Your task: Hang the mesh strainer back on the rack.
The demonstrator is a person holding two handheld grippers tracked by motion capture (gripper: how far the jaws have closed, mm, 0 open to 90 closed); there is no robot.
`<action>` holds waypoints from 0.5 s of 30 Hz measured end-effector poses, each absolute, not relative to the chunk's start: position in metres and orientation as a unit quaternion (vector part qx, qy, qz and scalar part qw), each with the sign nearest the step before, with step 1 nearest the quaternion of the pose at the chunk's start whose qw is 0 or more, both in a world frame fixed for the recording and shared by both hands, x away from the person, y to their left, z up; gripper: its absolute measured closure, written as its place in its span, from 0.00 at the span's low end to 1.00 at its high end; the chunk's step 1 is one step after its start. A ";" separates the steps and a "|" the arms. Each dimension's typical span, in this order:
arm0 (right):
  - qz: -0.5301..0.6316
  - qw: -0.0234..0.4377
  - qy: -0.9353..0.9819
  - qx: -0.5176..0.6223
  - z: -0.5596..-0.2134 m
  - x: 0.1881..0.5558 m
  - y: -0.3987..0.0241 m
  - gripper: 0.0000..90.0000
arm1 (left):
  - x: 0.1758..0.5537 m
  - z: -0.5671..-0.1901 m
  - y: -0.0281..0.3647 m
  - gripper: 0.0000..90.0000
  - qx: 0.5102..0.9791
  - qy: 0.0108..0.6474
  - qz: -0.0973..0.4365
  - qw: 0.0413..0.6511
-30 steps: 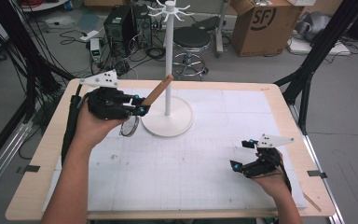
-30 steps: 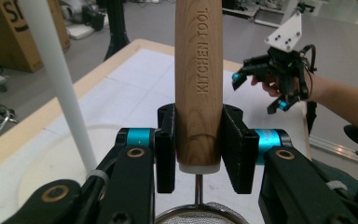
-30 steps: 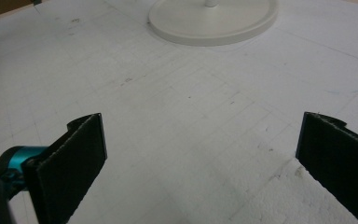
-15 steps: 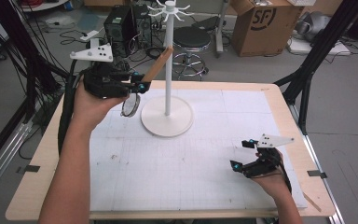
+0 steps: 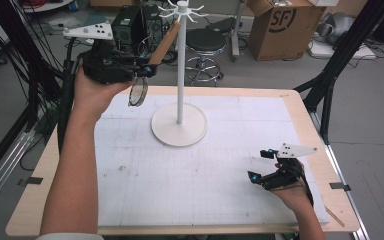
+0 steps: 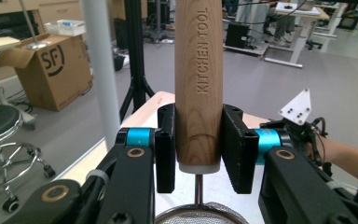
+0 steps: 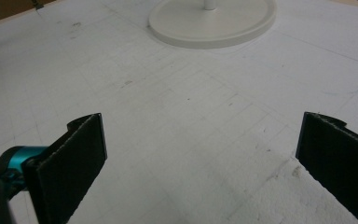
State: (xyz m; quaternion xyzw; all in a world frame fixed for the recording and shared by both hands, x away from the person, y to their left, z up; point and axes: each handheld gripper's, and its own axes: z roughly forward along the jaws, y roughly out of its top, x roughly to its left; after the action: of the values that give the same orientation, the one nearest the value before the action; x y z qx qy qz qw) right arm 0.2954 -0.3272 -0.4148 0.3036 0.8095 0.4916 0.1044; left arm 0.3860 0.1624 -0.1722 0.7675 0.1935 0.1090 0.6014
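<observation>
Strainer [image 5: 138,92] mesh cut off in left gripper view. Handle [image 6: 199,70] angled up toward stand [image 5: 181,65], clamped in left tongs [image 6: 198,147]; right tongs [image 7: 200,163] wide open, empty.

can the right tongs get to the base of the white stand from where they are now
Probably yes. The right tongs sit open, holding nothing, low over the mat, and the bare mat between them and the stand base leaves the way free.
</observation>
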 end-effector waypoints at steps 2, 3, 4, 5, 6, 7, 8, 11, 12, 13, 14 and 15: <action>0.492 0.105 0.809 0.303 -0.415 0.296 -0.328 0.01 | 0.388 -0.171 0.164 0.76 0.766 0.198 0.109 0.602; 0.492 0.105 0.809 0.304 -0.415 0.296 -0.328 0.01 | 0.389 -0.171 0.166 0.76 0.765 0.199 0.110 0.603; 0.492 0.105 0.809 0.303 -0.415 0.296 -0.328 0.01 | 0.390 -0.171 0.167 0.76 0.764 0.201 0.112 0.602; 0.492 0.106 0.809 0.303 -0.415 0.296 -0.328 0.01 | 0.391 -0.170 0.169 0.76 0.765 0.205 0.114 0.600; 0.492 0.105 0.809 0.303 -0.415 0.296 -0.328 0.01 | 0.392 -0.170 0.170 0.76 0.765 0.206 0.115 0.599; 0.492 0.105 0.810 0.303 -0.415 0.296 -0.327 0.01 | 0.393 -0.169 0.171 0.76 0.763 0.210 0.117 0.600; 0.491 0.104 0.810 0.304 -0.415 0.296 -0.327 0.01 | 0.394 -0.169 0.172 0.76 0.763 0.210 0.118 0.600; 0.491 0.105 0.811 0.302 -0.415 0.296 -0.327 0.01 | 0.397 -0.164 0.175 0.76 0.760 0.214 0.123 0.602; 0.490 0.104 0.811 0.303 -0.415 0.296 -0.327 0.01 | 0.398 -0.163 0.176 0.76 0.759 0.214 0.124 0.603; 0.490 0.103 0.811 0.304 -0.415 0.296 -0.327 0.01 | 0.399 -0.162 0.178 0.76 0.757 0.215 0.125 0.604; 0.490 0.103 0.810 0.305 -0.415 0.296 -0.327 0.01 | 0.400 -0.161 0.179 0.76 0.755 0.222 0.127 0.604; 0.490 0.102 0.810 0.306 -0.415 0.296 -0.327 0.01 | 0.402 -0.162 0.181 0.76 0.754 0.225 0.128 0.604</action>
State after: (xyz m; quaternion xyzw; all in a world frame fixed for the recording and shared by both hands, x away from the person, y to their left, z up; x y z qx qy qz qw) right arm 0.2957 -0.3268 -0.4153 0.3056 0.8099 0.4901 0.1024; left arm 0.4016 0.1809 -0.1615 0.7538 0.2252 0.1276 0.6040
